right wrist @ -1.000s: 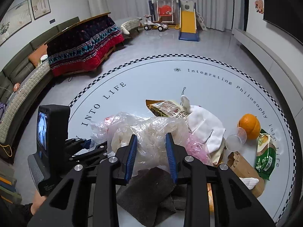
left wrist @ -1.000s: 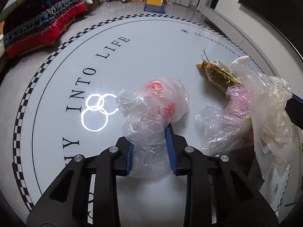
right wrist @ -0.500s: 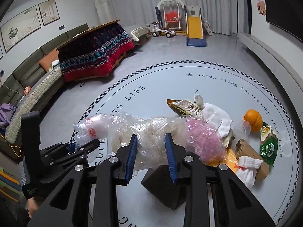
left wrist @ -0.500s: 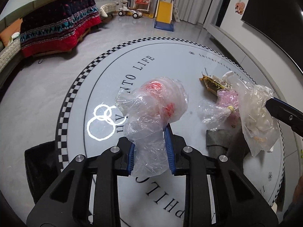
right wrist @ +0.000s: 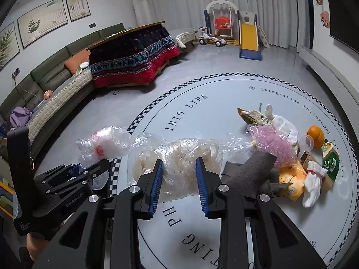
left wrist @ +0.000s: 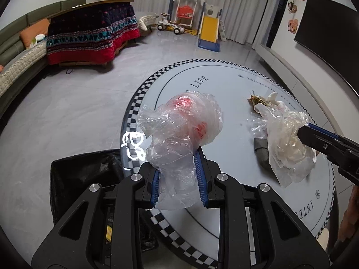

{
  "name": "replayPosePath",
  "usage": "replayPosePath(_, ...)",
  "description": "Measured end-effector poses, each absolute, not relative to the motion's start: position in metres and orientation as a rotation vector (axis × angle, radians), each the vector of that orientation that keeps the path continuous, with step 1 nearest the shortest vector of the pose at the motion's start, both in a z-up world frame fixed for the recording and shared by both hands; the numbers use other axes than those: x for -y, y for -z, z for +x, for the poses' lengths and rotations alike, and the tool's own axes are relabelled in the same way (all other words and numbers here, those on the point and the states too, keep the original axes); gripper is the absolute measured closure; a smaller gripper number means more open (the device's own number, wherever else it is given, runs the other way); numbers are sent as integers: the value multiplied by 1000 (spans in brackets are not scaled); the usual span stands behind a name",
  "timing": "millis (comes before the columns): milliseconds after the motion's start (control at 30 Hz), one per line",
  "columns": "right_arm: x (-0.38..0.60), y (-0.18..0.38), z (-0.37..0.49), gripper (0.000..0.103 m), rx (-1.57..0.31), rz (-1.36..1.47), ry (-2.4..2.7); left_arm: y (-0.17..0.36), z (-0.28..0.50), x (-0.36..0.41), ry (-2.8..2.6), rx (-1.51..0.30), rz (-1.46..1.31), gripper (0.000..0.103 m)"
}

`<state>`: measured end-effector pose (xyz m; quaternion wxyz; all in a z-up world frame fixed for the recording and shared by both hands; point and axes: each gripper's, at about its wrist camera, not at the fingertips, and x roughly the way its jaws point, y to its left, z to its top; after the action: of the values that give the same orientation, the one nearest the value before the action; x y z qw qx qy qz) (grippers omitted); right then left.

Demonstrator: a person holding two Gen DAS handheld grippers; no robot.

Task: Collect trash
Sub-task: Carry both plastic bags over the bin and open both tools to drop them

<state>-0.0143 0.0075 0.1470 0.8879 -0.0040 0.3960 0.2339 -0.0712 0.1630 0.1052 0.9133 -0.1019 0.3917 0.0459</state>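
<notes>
Left tongs (left wrist: 178, 176) clamped on red-printed clear bag (left wrist: 186, 121); right tongs (right wrist: 178, 181) clamped on whitish clear bag (right wrist: 179, 157).

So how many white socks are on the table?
2. One white sock lies at the pile's near right edge; another white sock sits farther back beside the snack wrapper. More may be hidden underneath.

Black fingers (left wrist: 154, 185), ribbed blue pads (right wrist: 203, 190)
</notes>
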Motion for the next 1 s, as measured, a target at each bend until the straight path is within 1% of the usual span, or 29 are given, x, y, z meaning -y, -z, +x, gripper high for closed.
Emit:
replayPosePath(333, -64, -141, -55, 72, -836, -39, -606, -105, -130, -212, -216, -783, -252, 76)
replayPosePath(667, -128, -124, -86, 72, -870, -104, -730, -83, -187, -267, -351, -802, -318, 76)
replayPosePath(1000, -185, -104, -101, 72, -928, -153, -812, -62, -220, -310, -457, -824, -378, 76)
